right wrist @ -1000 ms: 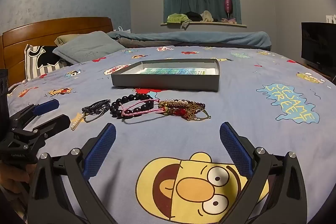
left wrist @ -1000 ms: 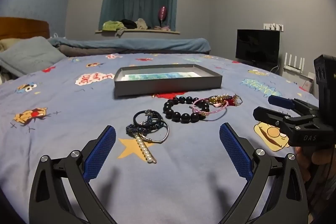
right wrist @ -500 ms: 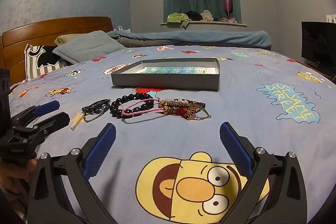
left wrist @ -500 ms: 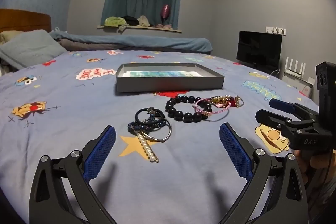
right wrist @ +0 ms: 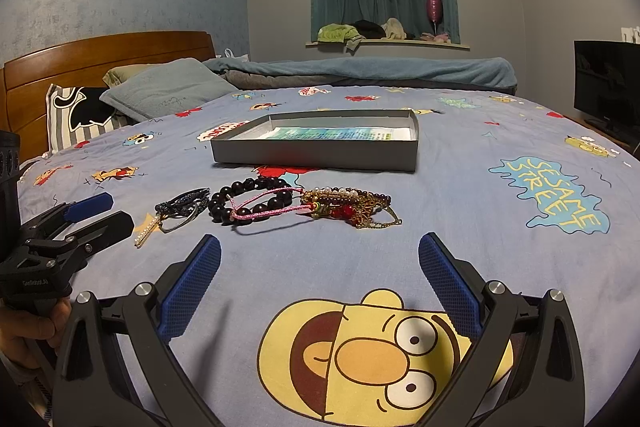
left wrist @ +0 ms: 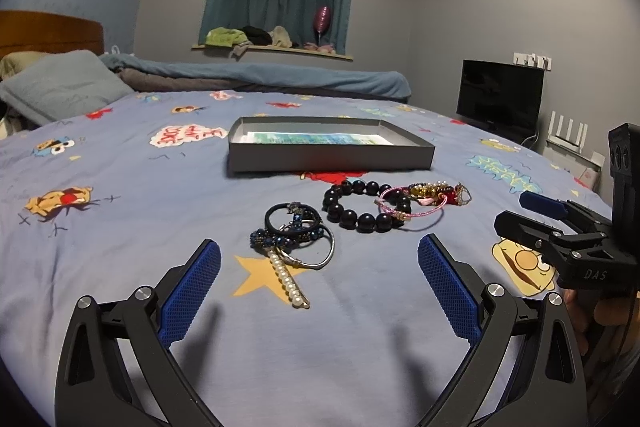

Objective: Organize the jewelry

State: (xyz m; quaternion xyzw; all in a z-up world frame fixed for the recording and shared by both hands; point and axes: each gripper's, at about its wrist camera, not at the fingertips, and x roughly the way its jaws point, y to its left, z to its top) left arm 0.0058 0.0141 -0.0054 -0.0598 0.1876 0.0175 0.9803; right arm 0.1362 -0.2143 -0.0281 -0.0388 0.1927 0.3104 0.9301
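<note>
Jewelry (left wrist: 352, 215) lies on the bedsheet (left wrist: 120, 227) just ahead of our left gripper (left wrist: 319, 281) and right gripper (right wrist: 320, 277), both spread wide, empty.

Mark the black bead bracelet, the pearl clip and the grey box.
Black bead bracelet (left wrist: 347, 215): left wrist view, on a near-left bead.
Pearl clip (left wrist: 289, 281): left wrist view, mid-row of its pearls.
Grey box (right wrist: 316, 155): right wrist view, on its near wall.

Tangled gold chains (right wrist: 352, 205) too small to separate; tray (left wrist: 320, 157) floor mostly hidden behind near wall.
</note>
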